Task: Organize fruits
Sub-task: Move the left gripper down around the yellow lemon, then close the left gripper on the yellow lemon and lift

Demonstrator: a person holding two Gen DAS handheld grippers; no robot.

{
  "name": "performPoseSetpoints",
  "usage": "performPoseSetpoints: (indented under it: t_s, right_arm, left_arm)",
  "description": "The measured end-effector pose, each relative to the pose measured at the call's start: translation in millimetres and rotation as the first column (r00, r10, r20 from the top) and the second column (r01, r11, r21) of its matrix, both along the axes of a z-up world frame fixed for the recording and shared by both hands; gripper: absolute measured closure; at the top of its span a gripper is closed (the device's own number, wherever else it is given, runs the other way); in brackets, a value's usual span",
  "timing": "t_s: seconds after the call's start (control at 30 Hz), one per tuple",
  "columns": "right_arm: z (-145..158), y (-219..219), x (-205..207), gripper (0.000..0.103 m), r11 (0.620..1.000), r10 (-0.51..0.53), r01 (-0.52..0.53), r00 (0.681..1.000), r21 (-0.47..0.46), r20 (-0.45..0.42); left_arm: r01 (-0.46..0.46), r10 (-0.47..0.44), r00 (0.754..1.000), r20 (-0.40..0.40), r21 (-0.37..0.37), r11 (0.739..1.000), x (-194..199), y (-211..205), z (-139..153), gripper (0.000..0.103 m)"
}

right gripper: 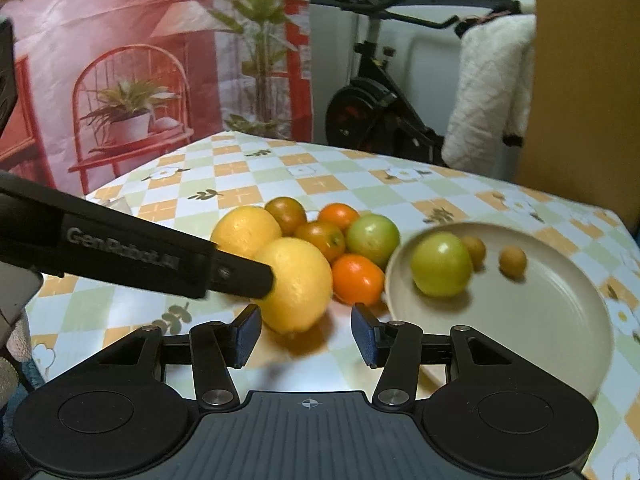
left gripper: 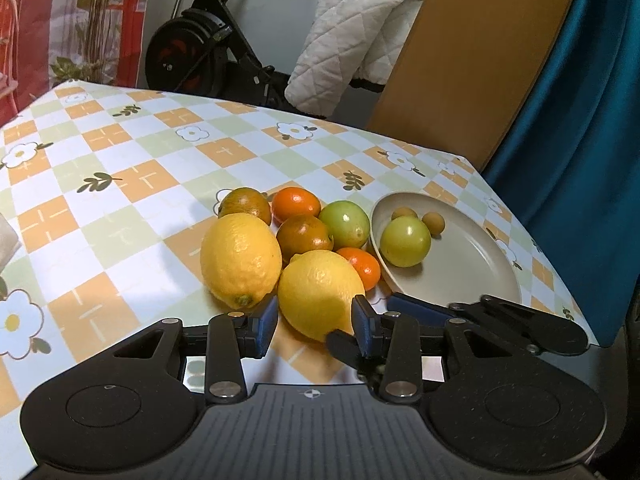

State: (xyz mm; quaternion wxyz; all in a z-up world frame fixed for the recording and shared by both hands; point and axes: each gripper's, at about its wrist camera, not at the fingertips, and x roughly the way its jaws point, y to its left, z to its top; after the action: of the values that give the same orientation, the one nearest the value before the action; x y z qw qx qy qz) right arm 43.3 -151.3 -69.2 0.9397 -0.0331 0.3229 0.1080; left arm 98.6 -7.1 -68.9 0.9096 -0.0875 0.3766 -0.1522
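Left wrist view: left tongs (left gripper: 316, 322) grip the near lemon (left gripper: 320, 294) (right tongs (right gripper: 306, 330) gape, empty).

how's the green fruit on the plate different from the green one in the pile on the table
The round green fruit on the beige plate lies inside the plate, next to two small brown fruits; the round green fruit on the checked tablecloth lies outside the rim, packed among lemons and orange fruits. The plate one touches nothing from the pile; the table one is hemmed in by its neighbours. Both are smooth, glossy, yellowish green and look similar in size.
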Motion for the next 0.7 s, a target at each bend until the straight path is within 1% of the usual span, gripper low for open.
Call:
performPoseSetpoints:
  t_s: [0.03,0.07,0.13,0.2,0.27,0.37,0.47,0.7]
  right_arm:
    - [-1,1,3,0.055,1.0,0.004,-0.004,1.0,-0.003,0.0]
    - [-1,1,6,0.052,1.0,0.008,-0.008,1.0,-0.001,0.001]
    - [-1,3,10,0.05,1.0,0.02,-0.02,1.0,0.0,0.003]
    - [-2,6,13,0.05,0.999,0.034,-0.034,0.999,-0.014,0.005]
    - [-4,9,15,0.051,0.999,0.042,-0.042,0.999,-0.027,0.006]
    - [-6,9,19,0.051,0.999,0.044,-0.044,0.999,-0.017,0.0]
    - [-8,9,21,0.052,0.999,0.043,-0.043,0.999,-0.007,-0.002]
    - [-8,6,17,0.053,0.999,0.032,-0.032,0.999,0.004,-0.005]
  left_arm:
    - [-0.001,0.001,1.0,-0.003,-0.001,1.0,2,-1,-1,0.06]
    - [-0.002,0.002,1.0,-0.006,-0.001,1.0,4,-2,-2,0.059]
    - [-0.003,0.003,1.0,-0.011,-0.006,1.0,7,-4,-4,0.057]
    - [0.001,-0.001,1.0,-0.018,-0.009,1.0,10,-6,-7,0.057]
    - [0.003,-0.004,1.0,-0.021,-0.008,1.0,12,-9,-9,0.053]
    - [0.006,-0.006,1.0,-0.013,-0.001,1.0,14,-11,-10,0.052]
    - [0.009,-0.009,1.0,-0.004,0.009,1.0,14,-12,-11,0.051]
    - [0.029,-0.029,1.0,-0.003,0.004,1.0,9,-12,-10,0.052]
